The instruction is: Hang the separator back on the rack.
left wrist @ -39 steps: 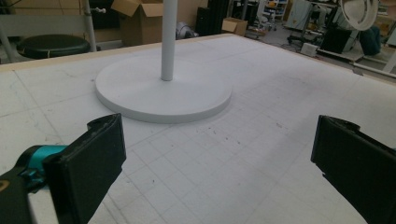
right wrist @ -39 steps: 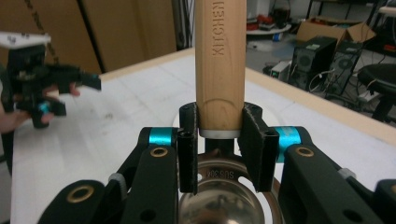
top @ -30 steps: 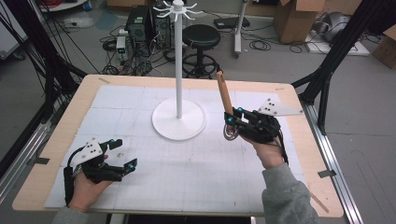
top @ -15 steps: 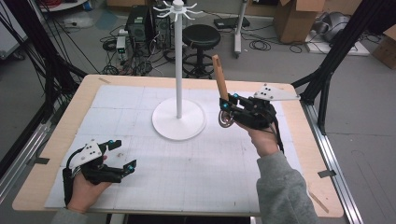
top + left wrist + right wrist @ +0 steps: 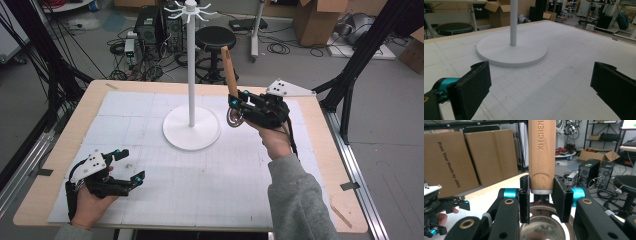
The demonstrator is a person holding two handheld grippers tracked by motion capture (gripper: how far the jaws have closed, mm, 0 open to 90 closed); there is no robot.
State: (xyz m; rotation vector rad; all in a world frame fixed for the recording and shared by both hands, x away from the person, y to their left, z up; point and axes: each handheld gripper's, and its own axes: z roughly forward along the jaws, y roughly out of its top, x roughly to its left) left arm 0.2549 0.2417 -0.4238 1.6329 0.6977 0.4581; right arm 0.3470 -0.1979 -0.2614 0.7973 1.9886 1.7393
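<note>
A utensil with a wooden handle (image 5: 229,70) and a round steel head (image 5: 233,118) is clamped in my right gripper (image 5: 234,106), which is shut on the handle's lower end. The handle stands nearly upright and the head hangs below the jaws. In the right gripper view the pads (image 5: 524,200) press both sides of the handle (image 5: 542,150) just above the steel head (image 5: 544,225). A white stand (image 5: 191,65) with hooks (image 5: 190,7) at its top rises to the left of the utensil. My left gripper (image 5: 131,164) rests open on the mat at the front left, its jaws (image 5: 541,87) wide apart around nothing.
The stand's round base (image 5: 192,134) sits mid-table on the white gridded mat (image 5: 210,180). Beyond the wooden table edge (image 5: 150,85) are a black stool (image 5: 215,37), computer cases and cables. Black frame posts flank the table at both sides.
My right gripper has lifted the utensil and carried it away from the person and slightly left, closer to the stand. The left gripper has stayed put.
</note>
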